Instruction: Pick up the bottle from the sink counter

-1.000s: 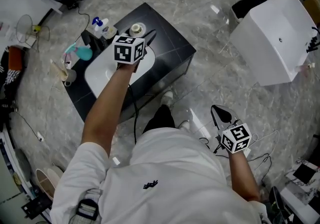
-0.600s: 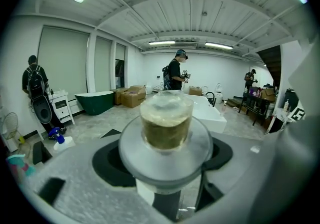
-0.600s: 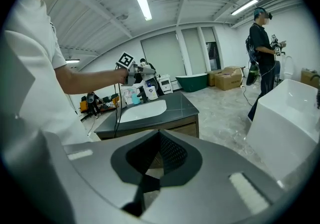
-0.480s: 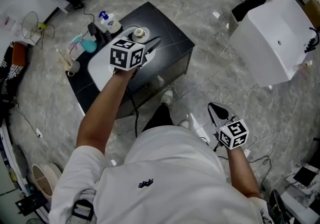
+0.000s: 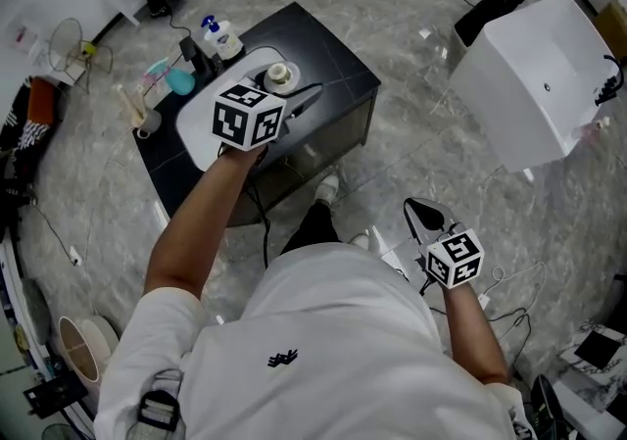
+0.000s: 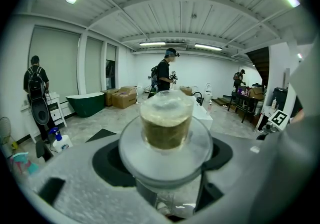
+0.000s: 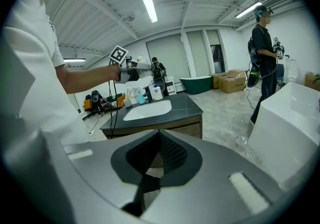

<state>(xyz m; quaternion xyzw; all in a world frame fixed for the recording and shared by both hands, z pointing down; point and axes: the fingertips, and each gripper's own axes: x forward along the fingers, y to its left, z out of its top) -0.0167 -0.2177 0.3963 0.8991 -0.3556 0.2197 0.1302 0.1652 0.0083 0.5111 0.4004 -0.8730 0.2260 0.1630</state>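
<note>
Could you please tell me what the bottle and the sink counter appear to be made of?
Bottle: probably clear glass or plastic; its translucent walls show brownish contents. Sink counter: likely dark polished stone, with pale veins and a slight sheen.

Black sink counter [image 5: 338, 71]: white basin [image 5: 196, 139], spray bottle [image 5: 221, 37], teal container [image 5: 178, 81].
</note>
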